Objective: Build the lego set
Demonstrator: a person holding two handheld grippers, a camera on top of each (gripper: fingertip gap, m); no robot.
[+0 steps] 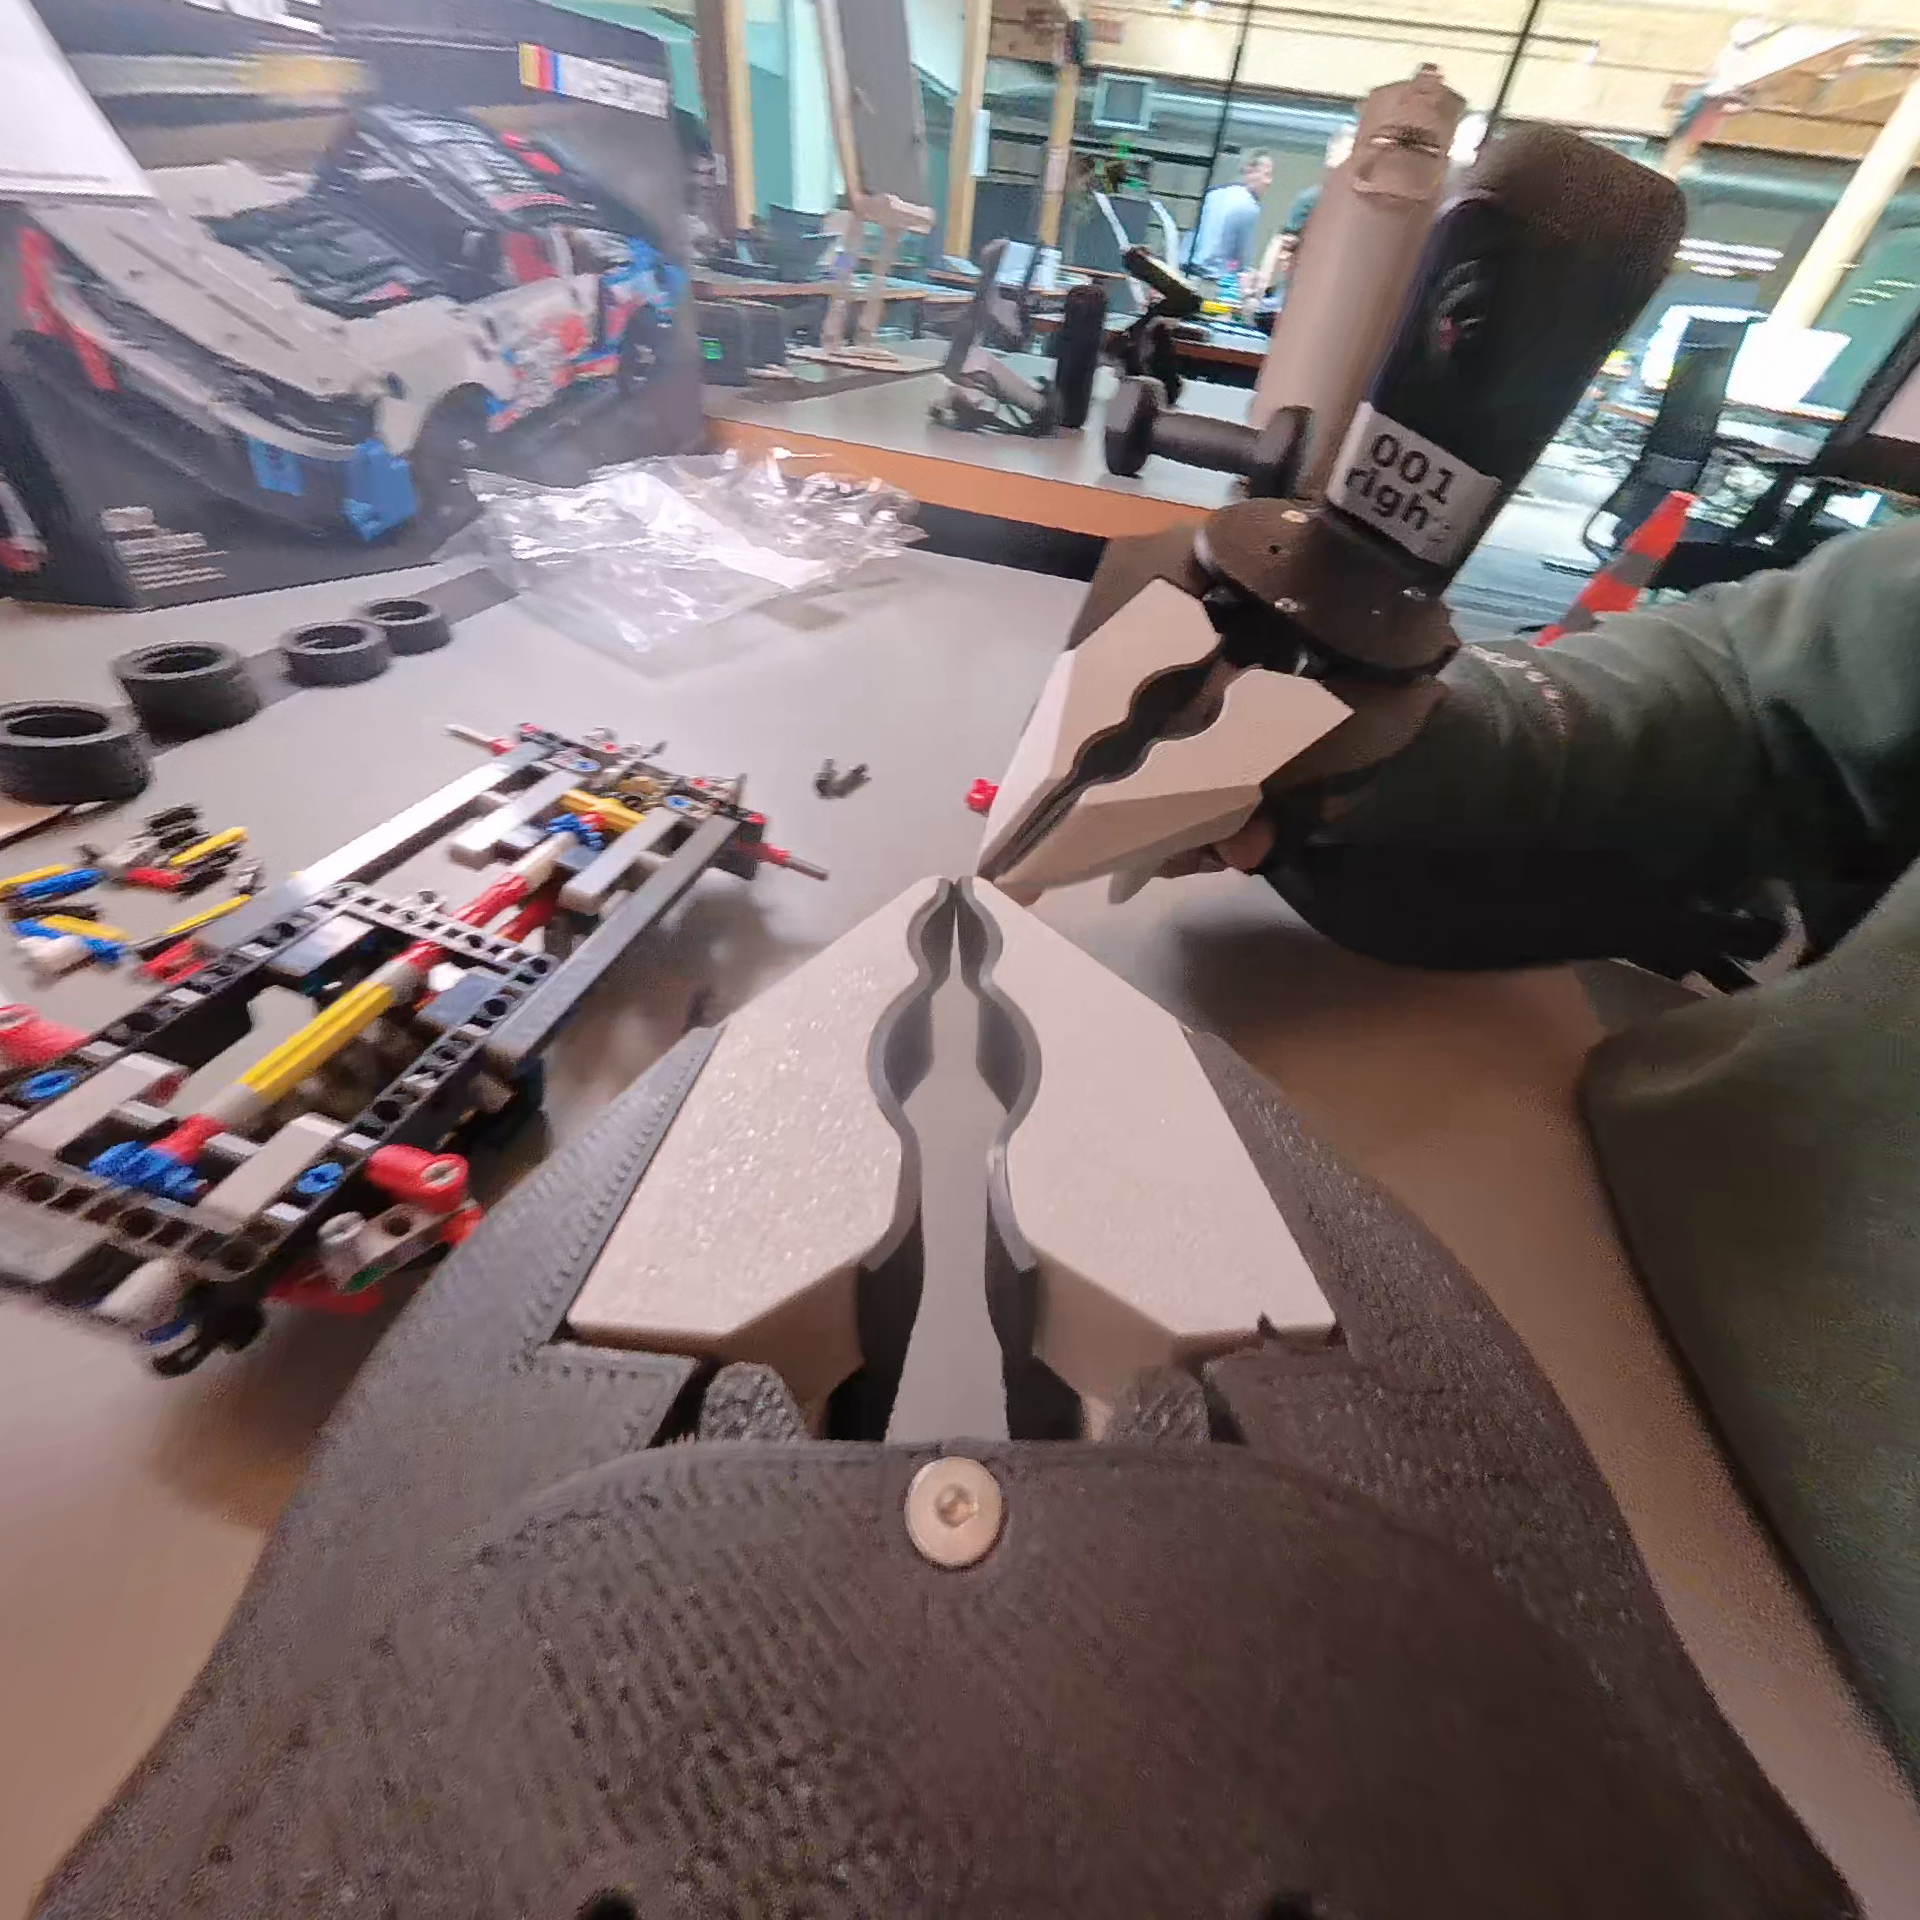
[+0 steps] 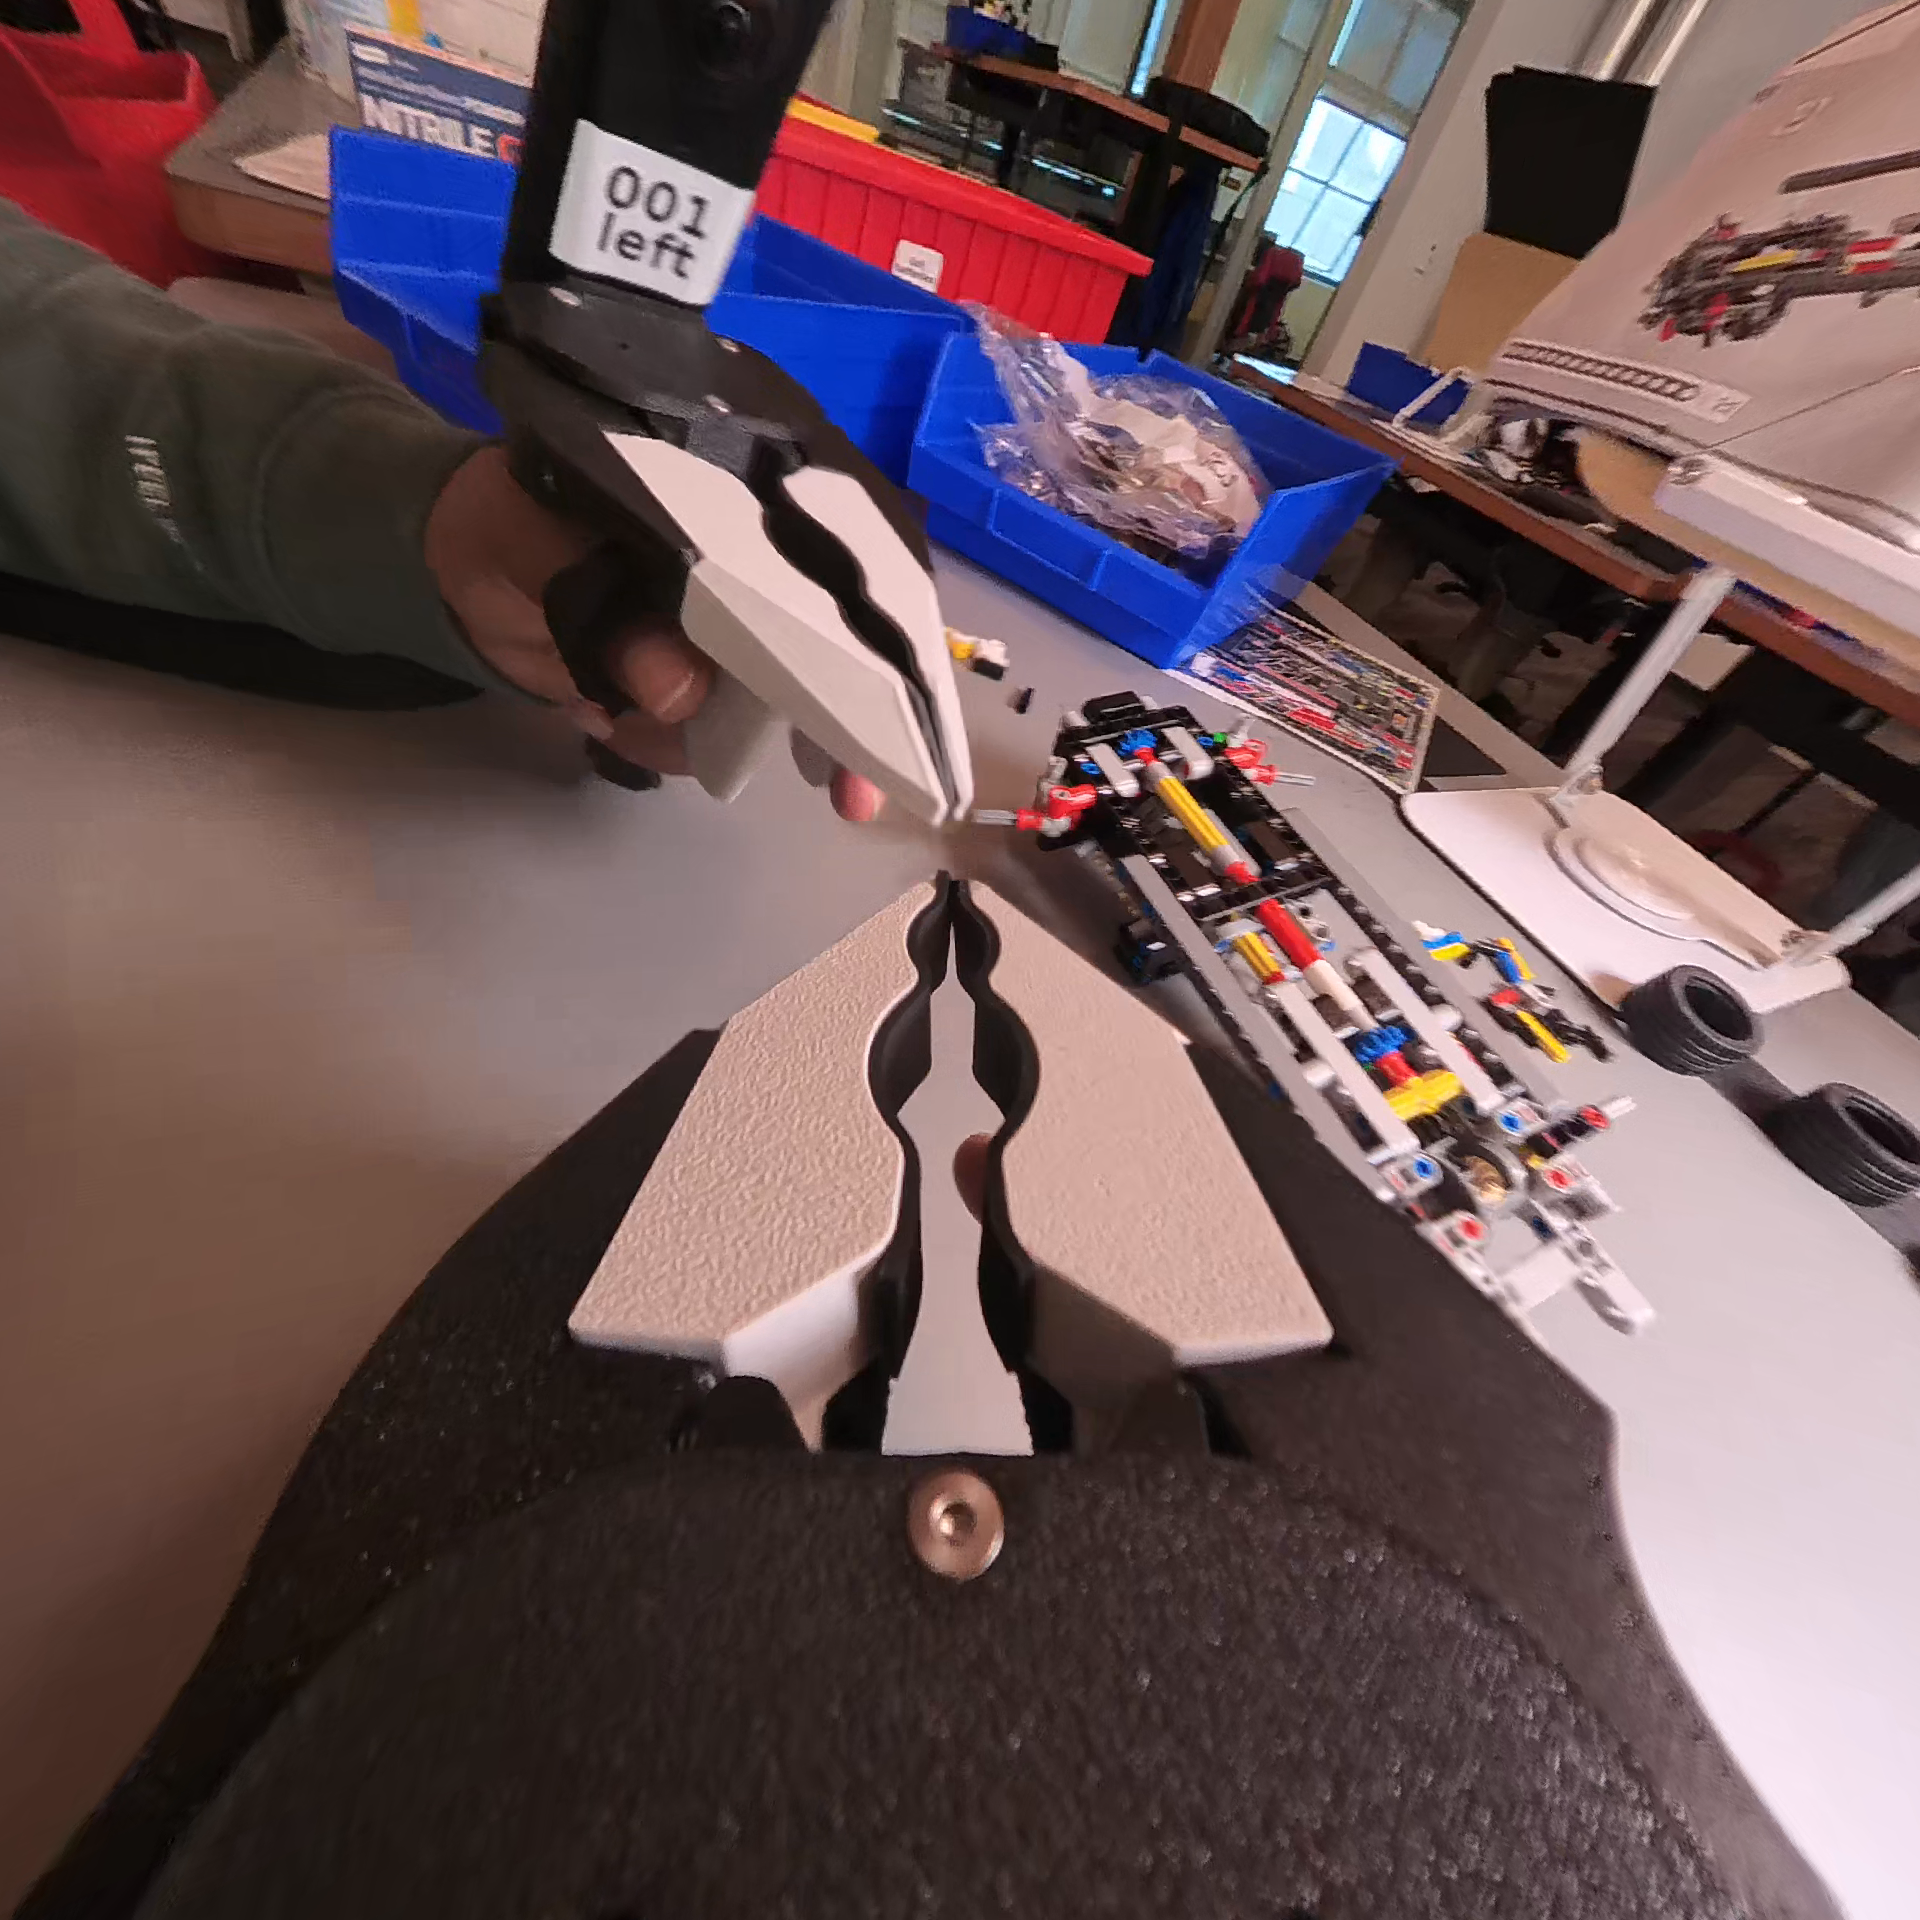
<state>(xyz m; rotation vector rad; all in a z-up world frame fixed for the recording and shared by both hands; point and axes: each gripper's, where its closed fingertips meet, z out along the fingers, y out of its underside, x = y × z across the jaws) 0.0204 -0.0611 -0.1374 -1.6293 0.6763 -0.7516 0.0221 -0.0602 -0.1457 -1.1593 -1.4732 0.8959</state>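
Observation:
The partly built lego chassis (image 1: 364,987), a long black and grey frame with yellow, red and blue parts, lies on the grey table (image 1: 935,665); it also shows in the right wrist view (image 2: 1299,966). My left gripper (image 1: 954,885) is shut, and nothing shows between its tips. My right gripper (image 2: 948,883) is shut too, with nothing visible in it. The two grippers point at each other, tips almost touching, just above the table beside the chassis. The right gripper (image 1: 987,871) shows in the left wrist view, and the left gripper (image 2: 958,812) shows in the right wrist view.
Several black tires (image 1: 187,686) and loose small pieces (image 1: 104,904) lie by the chassis. A small black piece (image 1: 840,777) and a red piece (image 1: 977,797) lie farther off. The set's box (image 1: 312,291), an empty plastic bag (image 1: 686,540), blue bins (image 2: 1143,520), a sticker sheet (image 2: 1320,696) and a white stand base (image 2: 1621,862) ring the table. Only a small space, under 4 cm, lies between the two pairs of fingers.

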